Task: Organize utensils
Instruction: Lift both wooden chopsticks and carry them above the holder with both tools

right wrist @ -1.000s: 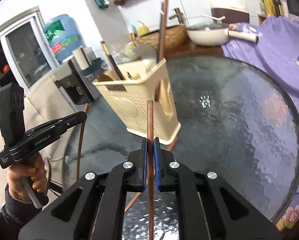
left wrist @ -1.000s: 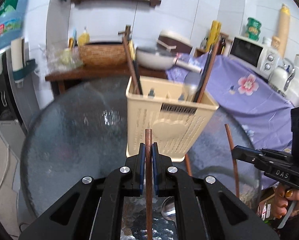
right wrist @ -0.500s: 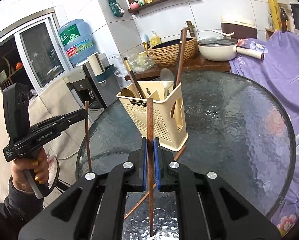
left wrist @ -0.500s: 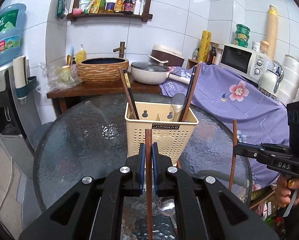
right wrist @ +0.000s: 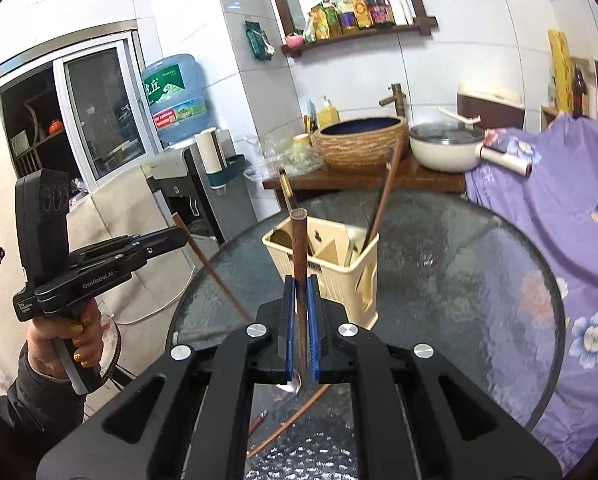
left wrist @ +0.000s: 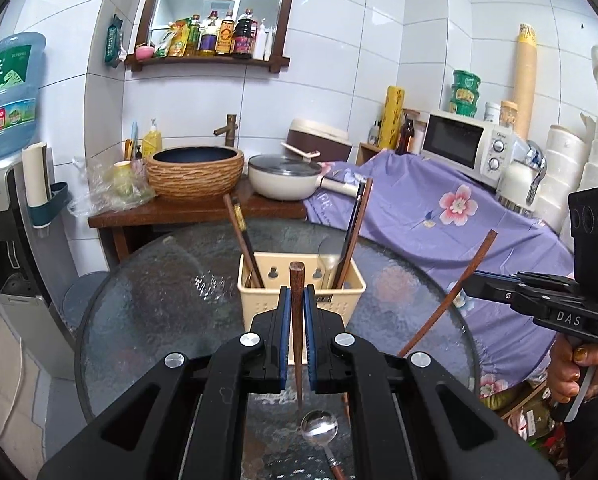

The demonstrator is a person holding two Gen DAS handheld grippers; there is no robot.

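Both tools have come up off the round frosted-glass table (left wrist: 147,300) over the last second, each carrying its catch. The left gripper (left wrist: 298,312) is pinched tight on a dark brown wooden chopstick (left wrist: 298,304), which stands nearly upright between the blue pads (left wrist: 284,320), thick end above the fingertips and thin end hanging below them. The right gripper (right wrist: 301,308) is clamped the same way on a second brown wooden chopstick (right wrist: 299,240).

A second ago the cream perforated plastic utensil caddy (left wrist: 339,292) loomed close and high ahead of the left tool; it now sits lower and farther ahead of the fingertips, with its open top showing. That means both sticks are clear of the table and high enough to go in over the caddy's rim, so the pick-up looks done and the drop-in is the step in hand.

The caddy already holds dark chopsticks (left wrist: 243,236) leaning out and what seems to be a spoon bowl, though it is hard to make out. Beneath the left tool, a silver metal spoon with a brown handle (left wrist: 319,434) lies on the glass, and below the right tool another reddish-brown chopstick (right wrist: 287,420) is left there. Those two are not yet sorted.
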